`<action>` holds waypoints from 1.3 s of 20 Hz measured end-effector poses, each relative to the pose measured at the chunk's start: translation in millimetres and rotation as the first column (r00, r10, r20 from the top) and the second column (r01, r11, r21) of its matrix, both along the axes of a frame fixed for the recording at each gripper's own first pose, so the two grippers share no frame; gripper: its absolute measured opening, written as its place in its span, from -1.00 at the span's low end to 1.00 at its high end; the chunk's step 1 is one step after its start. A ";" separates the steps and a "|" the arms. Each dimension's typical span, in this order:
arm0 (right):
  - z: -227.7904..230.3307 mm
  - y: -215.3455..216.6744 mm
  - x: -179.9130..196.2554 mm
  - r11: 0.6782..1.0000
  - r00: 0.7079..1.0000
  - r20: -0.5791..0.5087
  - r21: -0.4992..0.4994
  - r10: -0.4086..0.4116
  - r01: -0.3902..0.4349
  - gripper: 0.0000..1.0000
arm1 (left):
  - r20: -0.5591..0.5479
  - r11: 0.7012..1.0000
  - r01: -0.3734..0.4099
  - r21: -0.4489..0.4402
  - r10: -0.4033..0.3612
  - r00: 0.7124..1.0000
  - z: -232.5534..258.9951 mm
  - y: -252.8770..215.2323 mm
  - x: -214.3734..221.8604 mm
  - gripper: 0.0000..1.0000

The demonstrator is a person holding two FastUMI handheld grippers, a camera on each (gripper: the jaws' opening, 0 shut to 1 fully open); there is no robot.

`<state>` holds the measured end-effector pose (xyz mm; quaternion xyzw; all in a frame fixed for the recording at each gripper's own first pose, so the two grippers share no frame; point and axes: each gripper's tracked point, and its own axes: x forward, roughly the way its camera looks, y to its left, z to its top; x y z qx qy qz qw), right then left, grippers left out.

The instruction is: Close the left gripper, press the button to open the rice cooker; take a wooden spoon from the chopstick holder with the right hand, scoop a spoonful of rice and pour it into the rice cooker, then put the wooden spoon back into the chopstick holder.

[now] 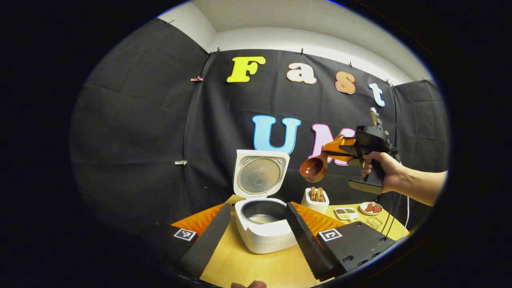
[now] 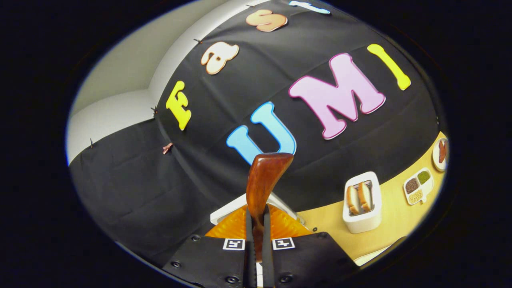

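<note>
Fingers [image 2: 267, 236] of the right gripper [image 2: 256, 240] clamp the wooden spoon [image 2: 262, 180] handle between them.

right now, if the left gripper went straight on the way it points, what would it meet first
Probably the open rice cooker: it sits right between the left gripper fingers, which stand apart. Depth is unclear, but nothing lies in front of it.

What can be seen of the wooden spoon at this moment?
The wooden spoon looks like glossy, reddish-brown wood, with a deep round bowl and a flat handle that widens at its end. The right gripper is shut on its handle and holds it in the air, above and to the right of the open rice cooker in the left gripper view. Whether rice is in the bowl cannot be told.
</note>
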<state>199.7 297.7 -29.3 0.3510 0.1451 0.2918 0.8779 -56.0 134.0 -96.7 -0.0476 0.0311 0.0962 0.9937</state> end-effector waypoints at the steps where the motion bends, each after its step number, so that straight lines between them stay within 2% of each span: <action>1: 1.5 -17.1 -2.4 1.000 1.000 0.003 -0.005 -0.020 0.020 -0.80 | 0.006 1.000 0.008 0.012 -0.008 1.000 2.9 -4.4 2.1 0.91; 6: 3.7 -99.8 -16.2 0.992 0.992 0.020 0.017 -0.122 0.122 -0.79 | 0.017 0.998 0.038 0.044 -0.039 0.999 11.4 -17.4 10.6 0.91; 9: -11.6 -155.8 -19.7 0.982 0.982 0.013 -0.005 -0.188 0.188 -0.79 | 0.011 0.998 0.046 0.044 -0.047 0.999 12.2 -27.6 14.8 0.91; 15: -76.4 -274.3 -27.7 0.930 0.948 0.011 -0.192 -0.318 0.314 -0.79 | 0.014 0.996 0.056 0.073 -0.057 0.998 19.1 -51.6 30.3 0.91; 18: -122.6 -314.7 -28.7 0.898 0.937 -0.011 -0.291 -0.348 0.330 -0.80 | 0.002 0.995 0.059 0.074 -0.060 0.998 19.4 -68.4 38.6 0.91; 21: -167.3 -341.7 -25.7 0.865 0.938 -0.018 -0.393 -0.347 0.312 -0.80 | -0.011 0.994 0.061 0.089 -0.060 0.998 17.5 -84.8 47.2 0.92; 23: -199.1 -348.1 -16.8 0.850 0.941 -0.034 -0.441 -0.337 0.288 -0.80 | -0.024 0.995 0.056 0.083 -0.054 0.998 15.5 -93.1 52.3 0.91; 26: -235.3 -352.3 -8.4 0.844 0.947 -0.063 -0.476 -0.315 0.249 -0.79 | -0.036 0.996 0.037 0.082 -0.034 0.999 16.5 -103.9 58.4 0.91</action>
